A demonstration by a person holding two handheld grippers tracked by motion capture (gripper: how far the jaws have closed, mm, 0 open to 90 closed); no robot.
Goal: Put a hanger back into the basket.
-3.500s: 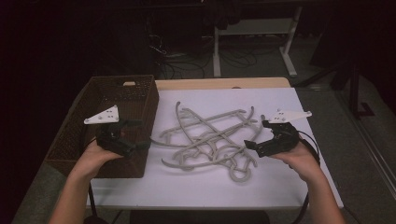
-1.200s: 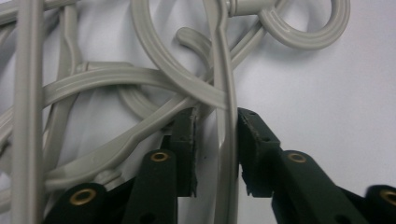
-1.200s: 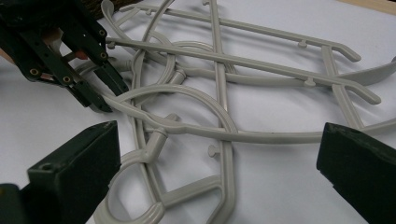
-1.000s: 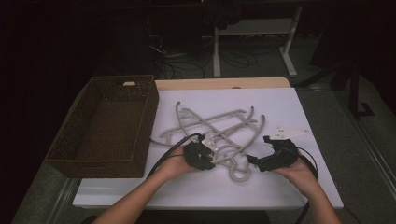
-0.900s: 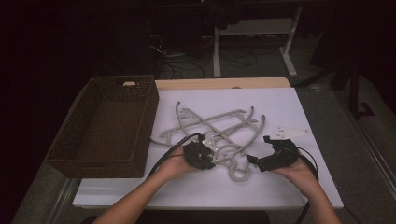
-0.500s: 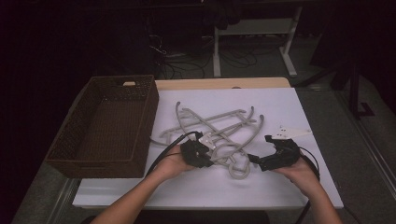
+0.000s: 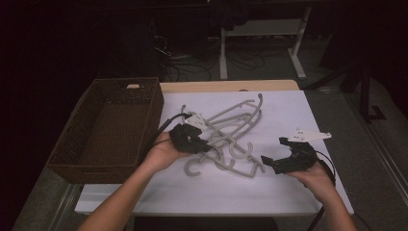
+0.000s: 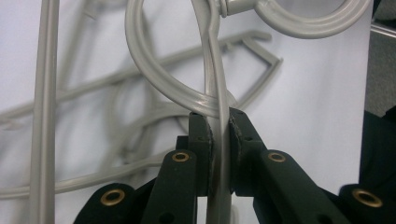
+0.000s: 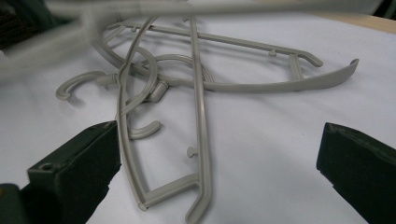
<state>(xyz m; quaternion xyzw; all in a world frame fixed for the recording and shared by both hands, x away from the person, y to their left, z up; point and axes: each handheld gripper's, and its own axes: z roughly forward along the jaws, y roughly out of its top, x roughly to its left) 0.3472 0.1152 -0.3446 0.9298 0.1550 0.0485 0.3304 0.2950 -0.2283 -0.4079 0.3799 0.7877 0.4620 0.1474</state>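
Item: grey plastic clothes hanger (image 8: pixel 218 140), one of a tangled heap of like hangers. A thin bar of it ran between the pads of the left gripper (image 8: pixel 219 135), whose jaws were clamped tight on it from both sides; a hook loop of the same grey plastic curved just above the jaw tips. In the high view the left gripper (image 7: pixel 204 143) held the hanger at the left edge of the heap, near the middle of the table.

Heap of hangers (image 7: pixel 235 137): several grey pieces, hooks and shoulders interlocked, lying on the white table cover (image 7: pixel 288 192). In the right gripper view the nearest one (image 9: pixel 201 140) lay flat, its corner end pointing toward the camera.

Right gripper (image 7: pixel 276 159): at the right side of the heap, resting low in the person's right hand (image 7: pixel 315 175); its jaws stood wide apart, nothing between them, the hanger ends just beyond.

Brown wicker basket (image 7: pixel 67 159): at the table's left, beside the white cover, well apart from the right gripper. Left hand (image 7: pixel 163 151) lay close to its right wall.
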